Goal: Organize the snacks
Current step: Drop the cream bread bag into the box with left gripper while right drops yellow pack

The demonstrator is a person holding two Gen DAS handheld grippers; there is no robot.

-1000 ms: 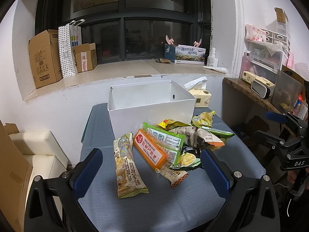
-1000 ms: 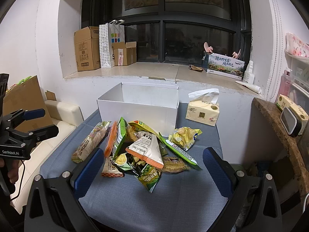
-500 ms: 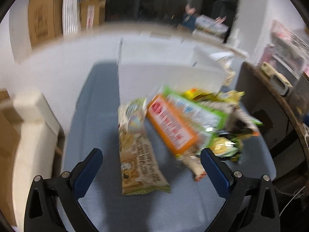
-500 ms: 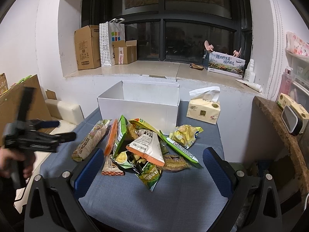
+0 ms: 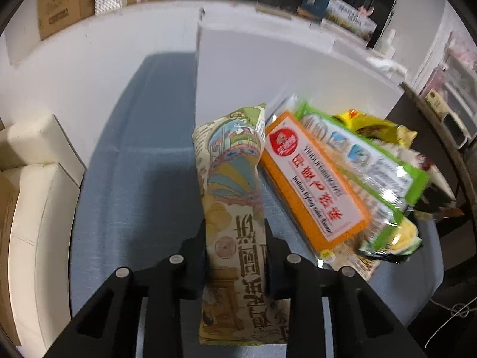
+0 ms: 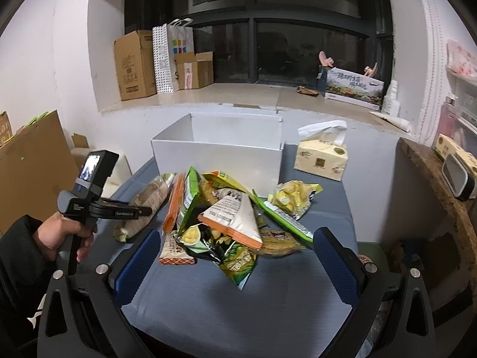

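Left wrist view first: the grey-blue cloth-covered table [image 5: 140, 179] carries everything, and the open white rectangular cardboard box [image 5: 286, 68] standing at its far side serves as the landmark. Heaped against the box's near wall is the pile of snack bags, among them a flat orange packet with a white label [image 5: 310, 185] and a green-edged clear packet [image 5: 366, 161] beside it. At the pile's left edge, its far end almost touching the box's near left corner, lies the long beige paper-look snack bag with a coloured drawing [image 5: 231, 197], stretching away from the box toward the camera. The left gripper [image 5: 235, 238] has just been closing and its jaws now pinch this bag across its width, roughly at mid-length, with the bag plainly between the fingers.

From the right wrist view, the right gripper [image 6: 232, 256] hangs with its blue-padded jaws spread wide and nothing in them, on the side of the pile away from the box.

To do the step well, I judge the bag should be raised straight up until it clears the orange packet touching its right edge, then carried over the box's near wall. A mid-length pinch will probably let both ends droop, so lift high enough for the far end to pass the rim. Squeeze gently; the contents may be brittle.
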